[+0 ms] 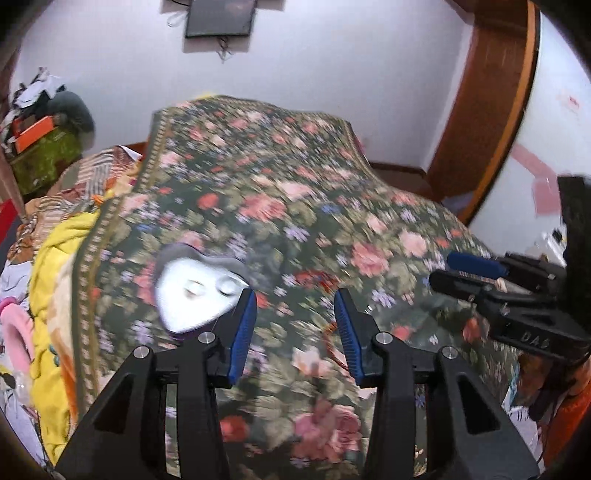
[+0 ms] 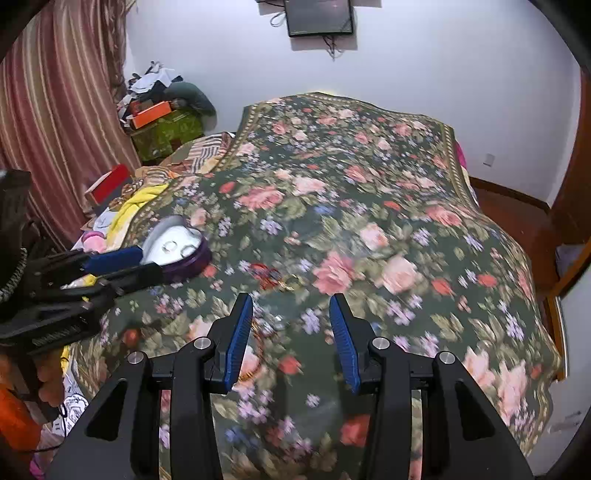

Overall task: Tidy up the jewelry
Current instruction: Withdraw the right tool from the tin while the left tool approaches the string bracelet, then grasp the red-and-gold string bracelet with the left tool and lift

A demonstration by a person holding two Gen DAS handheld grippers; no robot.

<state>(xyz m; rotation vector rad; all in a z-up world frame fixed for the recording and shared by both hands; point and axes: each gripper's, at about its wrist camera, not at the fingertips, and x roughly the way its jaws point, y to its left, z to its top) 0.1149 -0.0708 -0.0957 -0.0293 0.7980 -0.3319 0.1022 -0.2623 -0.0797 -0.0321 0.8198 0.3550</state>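
Note:
A heart-shaped jewelry box [image 1: 192,295] with a white lining and purple rim lies open on the floral bedspread [image 1: 280,192]. Two small pieces sit inside it, blurred. In the right wrist view the box [image 2: 173,245] is at the left. Red bangles [image 2: 266,275] lie on the spread just right of the box, and they show as a red smear [image 1: 317,278] in the left wrist view. My left gripper [image 1: 295,317] hovers open beside the box with nothing between its blue pads. My right gripper [image 2: 291,314] is also open and empty, hovering nearer than the bangles.
Yellow and patterned cloths [image 1: 51,266] are piled along the bed's left side. A green box with an orange one on top [image 2: 162,122] stands by the striped curtain [image 2: 55,110]. A dark screen [image 2: 319,16] hangs on the wall. A wooden door frame [image 1: 491,110] is at the right.

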